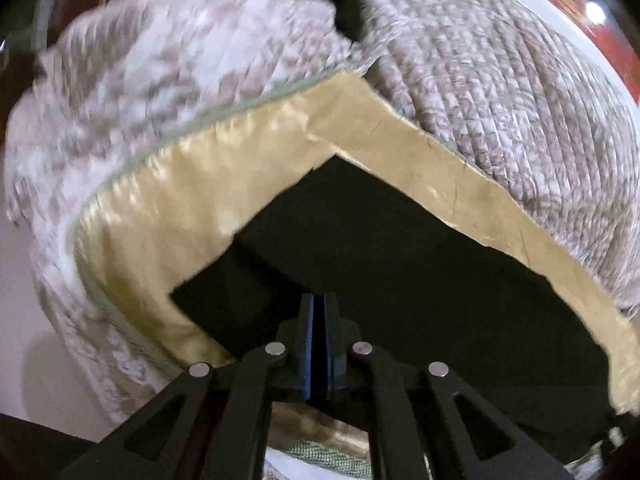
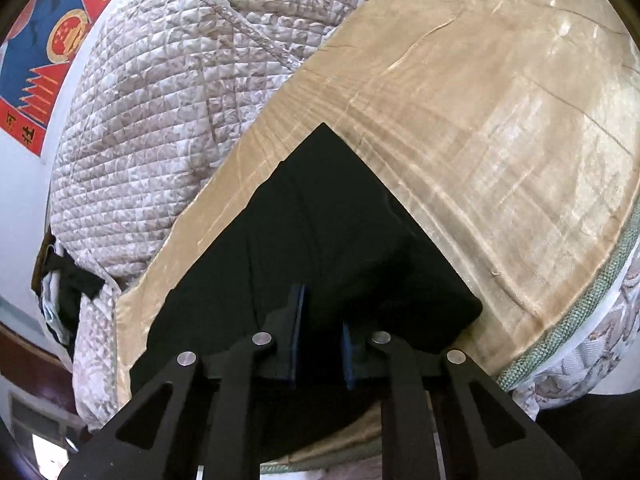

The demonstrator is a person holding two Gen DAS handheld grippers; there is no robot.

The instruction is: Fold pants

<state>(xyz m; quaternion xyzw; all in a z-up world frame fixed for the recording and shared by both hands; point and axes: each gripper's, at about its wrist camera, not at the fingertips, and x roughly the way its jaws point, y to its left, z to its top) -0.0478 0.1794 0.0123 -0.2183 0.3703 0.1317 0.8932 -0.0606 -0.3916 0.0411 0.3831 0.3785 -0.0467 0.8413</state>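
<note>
- Black pants (image 2: 320,248) lie folded flat on a tan satin sheet (image 2: 480,140) spread over the bed — corner of the fold pointing away from both cameras.
- Left gripper (image 1: 319,304): blue-padded fingers pressed together over the pants (image 1: 380,248); whether cloth is pinched between them, can't tell.
- Right gripper (image 2: 322,312): fingers parted, nothing held, hovering low above the near edge of the pants.
- Quilted grey-white blanket (image 2: 160,100) bunched behind the sheet.
- Red-and-blue poster (image 2: 44,40) on the wall, far left in the right view.
</note>
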